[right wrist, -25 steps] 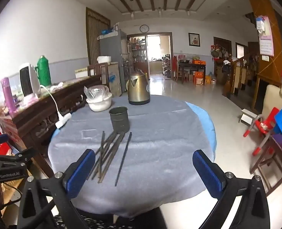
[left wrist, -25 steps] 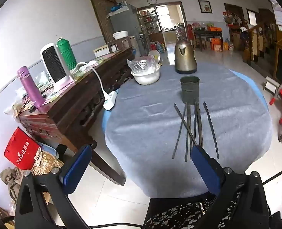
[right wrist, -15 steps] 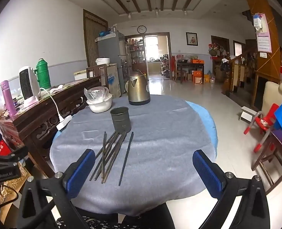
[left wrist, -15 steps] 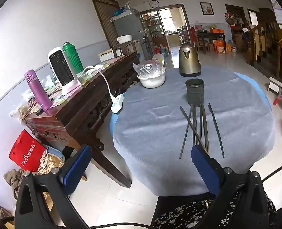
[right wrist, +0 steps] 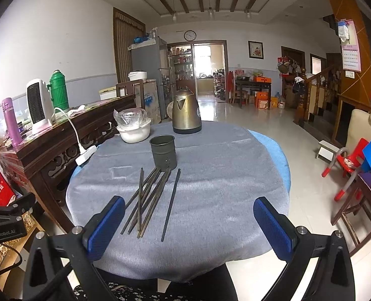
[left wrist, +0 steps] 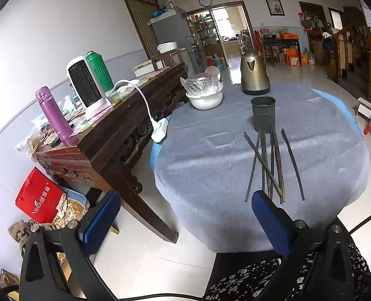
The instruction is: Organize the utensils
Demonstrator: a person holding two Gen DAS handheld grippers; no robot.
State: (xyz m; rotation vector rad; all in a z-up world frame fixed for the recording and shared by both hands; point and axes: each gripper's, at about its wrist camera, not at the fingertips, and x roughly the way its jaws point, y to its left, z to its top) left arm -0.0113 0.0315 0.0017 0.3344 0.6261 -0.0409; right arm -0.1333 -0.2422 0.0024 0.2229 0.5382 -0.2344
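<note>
1. The chopsticks (right wrist: 150, 200) lie loose on the grey worktop (right wrist: 223, 175), long axes running from me toward the holder cup (right wrist: 163, 152).
2. Both views have pulled back slightly; nothing is picked up yet.
3. My left tongs (left wrist: 185, 215) and right tongs (right wrist: 189, 222) gape wide, empty, short of the worktop.

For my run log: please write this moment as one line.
left gripper: open, empty | right gripper: open, empty | chopsticks: loose on table | holder cup: upright

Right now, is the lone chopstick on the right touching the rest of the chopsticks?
Apart. The right wrist view shows bare grey cloth all along between the lone chopstick and the chopstick bundle.
</note>
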